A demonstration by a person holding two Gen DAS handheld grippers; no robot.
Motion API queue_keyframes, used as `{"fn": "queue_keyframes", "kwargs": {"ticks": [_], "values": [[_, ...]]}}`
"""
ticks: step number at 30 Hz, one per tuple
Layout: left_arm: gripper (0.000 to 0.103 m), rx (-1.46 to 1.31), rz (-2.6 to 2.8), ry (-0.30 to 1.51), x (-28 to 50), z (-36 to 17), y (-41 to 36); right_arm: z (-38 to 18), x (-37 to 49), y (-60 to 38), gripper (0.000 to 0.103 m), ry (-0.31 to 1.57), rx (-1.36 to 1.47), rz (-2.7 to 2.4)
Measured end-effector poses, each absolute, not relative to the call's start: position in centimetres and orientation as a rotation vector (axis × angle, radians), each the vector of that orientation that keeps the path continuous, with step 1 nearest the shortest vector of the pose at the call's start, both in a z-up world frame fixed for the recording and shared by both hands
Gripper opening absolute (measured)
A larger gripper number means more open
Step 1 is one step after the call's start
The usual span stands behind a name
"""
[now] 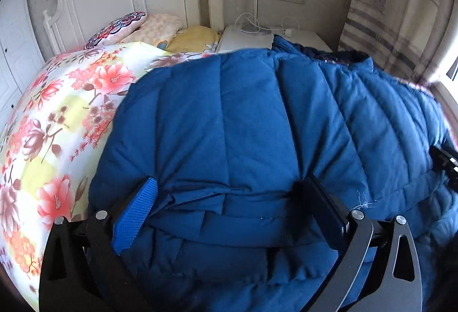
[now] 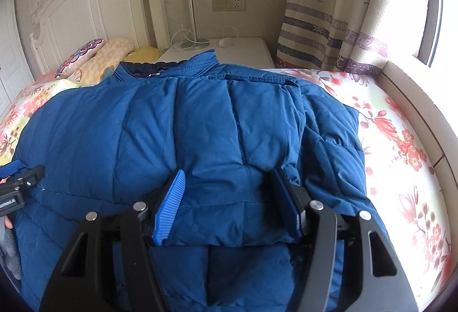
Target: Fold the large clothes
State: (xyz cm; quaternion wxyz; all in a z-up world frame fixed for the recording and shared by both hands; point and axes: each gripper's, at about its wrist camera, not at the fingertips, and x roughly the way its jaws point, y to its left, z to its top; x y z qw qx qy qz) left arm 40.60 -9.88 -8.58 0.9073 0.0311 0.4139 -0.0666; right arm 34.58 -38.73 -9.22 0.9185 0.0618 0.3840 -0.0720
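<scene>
Two hand-held grippers work the blue down jacket (image 2: 200, 126) filling the frame's centre on the floral bed (image 2: 400, 140). Our left hand-held gripper (image 1: 226, 189) gapes wide astride a fold; the right hand-held gripper (image 2: 229, 183) half-open, gripping nothing. We should pinch both layers evenly.

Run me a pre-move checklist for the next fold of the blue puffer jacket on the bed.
1. Jacket lies flat on the floral bedsheet, collar toward the headboard: ok.
2. Right side panel already folded over the body, edge showing: ok.
3. Left hand-held gripper straddles a bunched fold of the jacket, jaws wide: ok for a grasp. Whether the pads press the fabric: cannot tell.
4. Right hand-held gripper has the folded hem between its fingers. Firm grip: cannot tell.
5. Bare sheet on the window side of the jacket: ok.
6. Left side of the jacket folded in to match the right: cannot tell.
</scene>
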Motion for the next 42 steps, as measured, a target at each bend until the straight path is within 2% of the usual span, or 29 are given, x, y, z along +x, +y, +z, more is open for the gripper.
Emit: {"fn": "queue_keyframes", "kwargs": {"ticks": [6, 10, 11, 17, 21, 22, 26, 30, 36, 38, 39, 42], "values": [[0.098, -0.006, -0.166, 0.757, 42.5, -4.6, -10.4, -9.0, 34.5, -38.7, 0.062, 0.79, 0.118, -0.153], [0.099, 0.066, -0.113, 0.876, 46.3, -8.3, -11.4, -9.0, 34.5, -38.7, 0.062, 0.79, 0.116, -0.153], [0.099, 0.107, -0.122, 0.852, 46.4, -9.3, -11.8, -9.1, 34.6, -38.7, 0.063, 0.788, 0.117, -0.15], [0.099, 0.097, -0.131, 0.823, 45.6, -9.2, -11.2, -8.0, 33.7, -39.2, 0.061, 0.733, 0.151, -0.166], [0.099, 0.089, -0.14, 0.814, 45.2, -9.4, -11.4, -4.1, 33.7, -37.3, 0.061, 0.613, 0.084, -0.146], [0.099, 0.087, -0.141, 0.815, 45.4, -9.6, -11.2, -3.4, 34.2, -36.7, 0.059, 0.602, 0.062, -0.132], [0.099, 0.08, -0.147, 0.815, 45.7, -9.8, -11.1, -3.0, 39.8, -33.9, 0.041, 0.663, -0.069, -0.097], [0.099, 0.067, -0.16, 0.809, 45.6, -9.7, -10.9, -8.7, 45.2, -34.1, 0.042, 0.86, -0.068, -0.07], [0.099, 0.063, -0.163, 0.812, 45.7, -9.8, -10.9, -6.7, 45.1, -35.2, 0.042, 0.842, -0.018, -0.093], [0.099, 0.065, -0.163, 0.811, 45.7, -9.8, -10.9, -5.3, 44.4, -36.6, 0.051, 0.76, 0.019, -0.178], [0.099, 0.064, -0.163, 0.812, 45.7, -9.8, -10.9, -5.4, 44.6, -37.5, 0.052, 0.751, 0.03, -0.23], [0.099, 0.065, -0.165, 0.809, 45.6, -9.9, -10.9, -9.1, 46.2, -38.9, 0.052, 0.875, 0.015, -0.231]]}}
